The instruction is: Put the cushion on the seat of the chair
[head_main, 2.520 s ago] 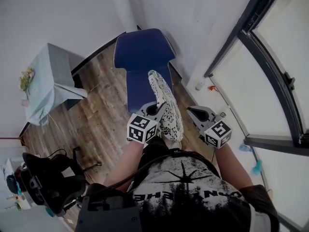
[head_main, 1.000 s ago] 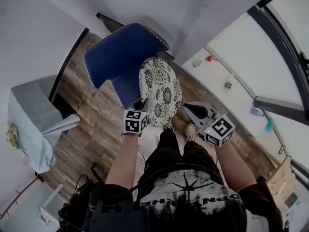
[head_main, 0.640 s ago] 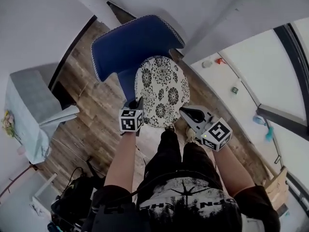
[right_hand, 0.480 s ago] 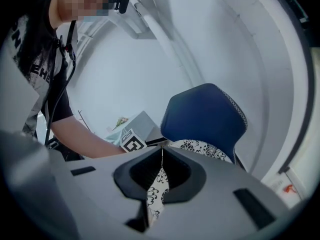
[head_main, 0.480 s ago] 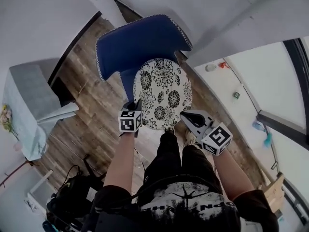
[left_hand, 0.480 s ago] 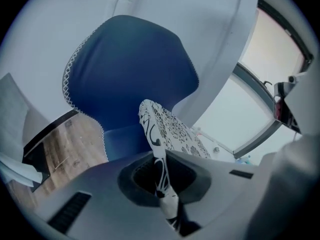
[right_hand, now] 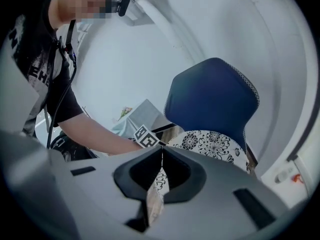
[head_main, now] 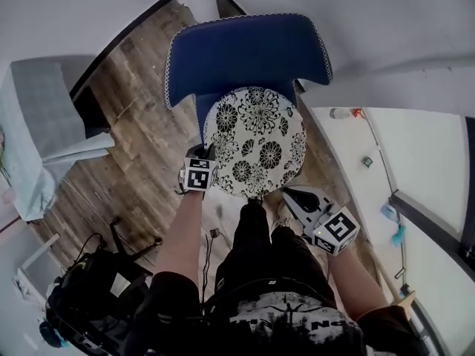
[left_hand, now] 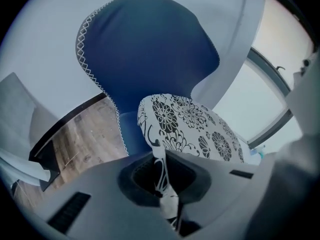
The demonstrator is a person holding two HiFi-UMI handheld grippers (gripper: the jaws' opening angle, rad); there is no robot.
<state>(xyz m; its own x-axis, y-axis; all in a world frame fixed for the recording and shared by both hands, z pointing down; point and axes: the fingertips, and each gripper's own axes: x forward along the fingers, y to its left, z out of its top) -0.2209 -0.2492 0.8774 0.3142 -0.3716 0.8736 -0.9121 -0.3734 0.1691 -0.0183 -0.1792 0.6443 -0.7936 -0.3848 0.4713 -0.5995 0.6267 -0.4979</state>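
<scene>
A round white cushion [head_main: 256, 136] with a black flower print lies face up over the seat of the blue chair [head_main: 249, 50] and hides most of the seat. My left gripper [head_main: 204, 154] is shut on the cushion's left rim. In the left gripper view the fabric [left_hand: 200, 134] runs down between the closed jaws [left_hand: 160, 159], in front of the blue backrest [left_hand: 150, 49]. My right gripper [head_main: 288, 193] is at the cushion's near right rim. In the right gripper view its jaws [right_hand: 161, 156] are closed, with printed fabric pinched between them, and the cushion [right_hand: 212, 144] and chair [right_hand: 210, 94] lie beyond.
A table under a pale cloth [head_main: 37, 124] stands on the wooden floor at the left. A black bag [head_main: 89, 288] lies at the lower left. The dark window frame [head_main: 423, 213] and small items on the white ledge [head_main: 341, 113] are at the right. The person's legs are just below the cushion.
The cushion has turned from nearly edge-on to flat and come down over the chair seat. Both grippers have sunk with it, and the right one has closed in on its rim.
</scene>
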